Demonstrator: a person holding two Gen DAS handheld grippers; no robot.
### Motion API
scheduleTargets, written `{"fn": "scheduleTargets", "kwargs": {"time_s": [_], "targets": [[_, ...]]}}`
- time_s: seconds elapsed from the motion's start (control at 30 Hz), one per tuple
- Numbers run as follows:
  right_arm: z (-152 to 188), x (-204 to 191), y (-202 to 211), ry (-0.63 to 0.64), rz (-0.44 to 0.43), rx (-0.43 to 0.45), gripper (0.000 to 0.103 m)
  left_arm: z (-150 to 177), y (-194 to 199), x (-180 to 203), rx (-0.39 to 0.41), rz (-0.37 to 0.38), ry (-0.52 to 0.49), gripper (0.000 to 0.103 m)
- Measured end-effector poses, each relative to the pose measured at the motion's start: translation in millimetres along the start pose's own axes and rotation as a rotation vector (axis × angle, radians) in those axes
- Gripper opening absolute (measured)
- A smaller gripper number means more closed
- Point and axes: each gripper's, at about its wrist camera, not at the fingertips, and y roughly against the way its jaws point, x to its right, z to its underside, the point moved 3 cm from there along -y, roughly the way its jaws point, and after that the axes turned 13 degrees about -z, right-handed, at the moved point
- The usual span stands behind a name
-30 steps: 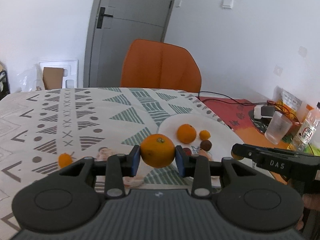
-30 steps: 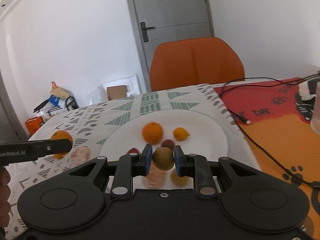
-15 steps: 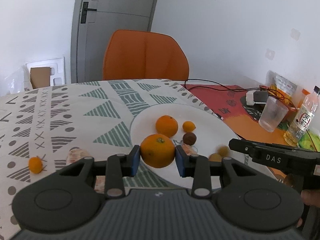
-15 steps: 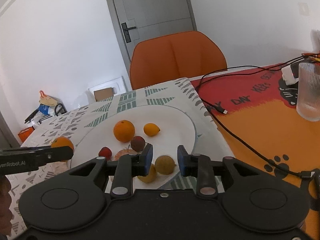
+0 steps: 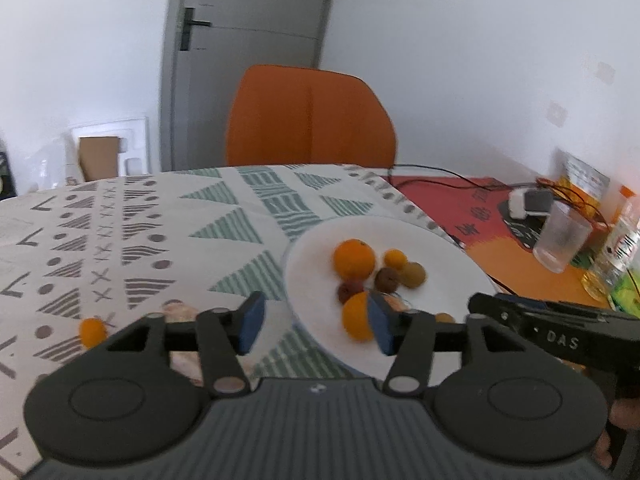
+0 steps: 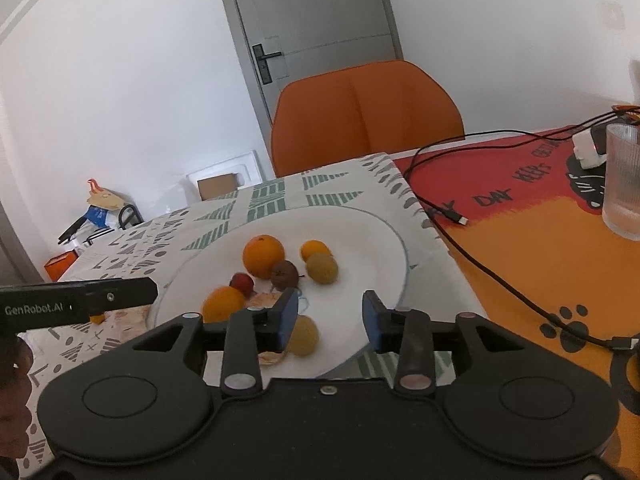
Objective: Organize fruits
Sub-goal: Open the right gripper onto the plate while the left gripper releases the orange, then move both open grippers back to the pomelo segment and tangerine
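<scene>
A white plate (image 5: 448, 248) (image 6: 360, 232) on the patterned cloth holds several fruits: a big orange (image 5: 354, 259) (image 6: 263, 256), a small orange fruit (image 5: 395, 258), a yellow-green fruit (image 5: 413, 275) (image 6: 321, 267), a brown fruit (image 5: 386, 279) (image 6: 284, 274) and a red one (image 6: 242, 283). My left gripper (image 5: 314, 324) is open; an orange (image 5: 356, 316) (image 6: 223, 304) lies on the plate's near edge against its right finger. My right gripper (image 6: 330, 316) is open and empty over the plate's near edge, a yellow fruit (image 6: 304, 336) by its left finger.
A small orange fruit (image 5: 93, 331) lies on the cloth at the left. An orange chair (image 5: 310, 116) stands behind the table. On the red-orange mat to the right are a glass (image 6: 622, 184), a black cable (image 6: 492, 264) and a bottle (image 5: 616, 240).
My left gripper opened and let go of the orange, which now lies on the plate. My right gripper opened wider; the yellow-green fruit it released lies among the others.
</scene>
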Motion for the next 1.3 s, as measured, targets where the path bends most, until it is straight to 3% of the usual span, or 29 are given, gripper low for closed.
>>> {"fn": "scheduleTargets", "kwargs": {"time_s": [0.2,0.33,0.5,0.57,0.63,0.83,1.3], "targets": [[-0.3,-11.6,-4.2,0.015,-0.012,-0.007,0.047,-1.2,3.9,-24.0,0.006,-0.063,0.056,0.079],[-1.5,-19.3,-4.8,0.019,-0.025,-0.007,0.054,-1.3,8.1,-38.2,0.012,-0.117,0.08,0.086],[-2.1,-29.5,-5.8,0.031,-0.042,0.001,0.079,-0.2,13.4,-53.7,0.016,-0.151,0.107,0.09],[-3.0,-35.0,-4.9,0.042,-0.059,0.014,0.096,2.4,18.1,-59.1,0.037,-0.16,0.114,0.092],[-4.1,-41.1,-4.1,0.052,-0.081,0.03,0.103,3.3,21.5,-64.4,0.049,-0.179,0.113,0.097],[-3.0,-53.1,-11.9,0.058,-0.101,0.024,0.103,4.9,30.7,-79.9,0.064,-0.173,0.124,0.103],[1.7,-89.2,-23.3,0.116,-0.16,0.005,0.103,12.2,42.3,-116.2,0.04,-0.194,0.197,0.103]]}}
